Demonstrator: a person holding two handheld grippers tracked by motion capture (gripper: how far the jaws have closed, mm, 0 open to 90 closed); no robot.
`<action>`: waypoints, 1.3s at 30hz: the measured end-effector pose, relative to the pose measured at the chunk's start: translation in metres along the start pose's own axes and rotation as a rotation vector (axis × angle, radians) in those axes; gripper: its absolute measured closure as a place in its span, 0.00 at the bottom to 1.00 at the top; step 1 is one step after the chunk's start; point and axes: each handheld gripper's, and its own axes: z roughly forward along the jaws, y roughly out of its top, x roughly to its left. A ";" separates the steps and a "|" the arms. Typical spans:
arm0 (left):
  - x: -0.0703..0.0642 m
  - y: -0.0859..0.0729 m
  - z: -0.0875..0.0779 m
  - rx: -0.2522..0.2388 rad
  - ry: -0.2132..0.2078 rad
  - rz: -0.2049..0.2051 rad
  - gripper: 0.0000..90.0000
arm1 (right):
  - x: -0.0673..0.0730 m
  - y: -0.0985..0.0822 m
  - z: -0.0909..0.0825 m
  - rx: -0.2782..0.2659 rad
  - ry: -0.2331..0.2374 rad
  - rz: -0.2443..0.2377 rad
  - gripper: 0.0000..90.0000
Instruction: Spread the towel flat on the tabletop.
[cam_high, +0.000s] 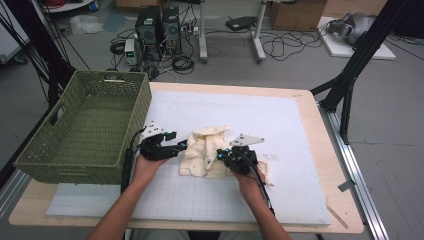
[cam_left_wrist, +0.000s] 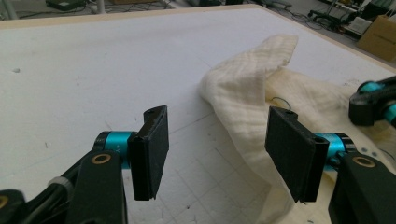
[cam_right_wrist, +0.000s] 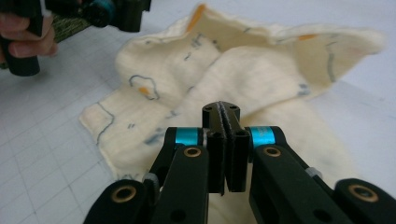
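The cream muslin cloth (cam_high: 207, 150) lies crumpled mid-counter (cam_high: 300, 130), beside the green basket (cam_high: 85, 130). The right gripper (cam_right_wrist: 226, 112) has its fingers pressed together, seemingly empty; the left gripper (cam_left_wrist: 219, 154) stands wide at the cloth's edge. Folding looks underway; next, the left should pinch that edge.

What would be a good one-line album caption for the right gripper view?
Right gripper, jaws pressed together, poised over a crumpled cream cloth on the white mat.

One cream cloth (cam_high: 207, 150); one green woven basket (cam_high: 85, 130); two hand-held grippers, left (cam_high: 181, 146) and right (cam_high: 220, 155); one white mat (cam_high: 280, 125); one counter (cam_high: 327, 150).
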 end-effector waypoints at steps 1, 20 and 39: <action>-0.001 0.000 0.001 0.000 -0.002 0.003 0.45 | -0.004 0.001 -0.002 -0.003 0.016 0.025 0.98; 0.000 0.001 -0.002 -0.011 -0.004 0.003 0.45 | 0.023 -0.007 0.038 0.127 -0.064 -0.042 0.79; -0.003 -0.001 0.002 0.008 -0.015 0.012 0.47 | -0.036 0.017 -0.028 -0.025 -0.163 -0.035 0.98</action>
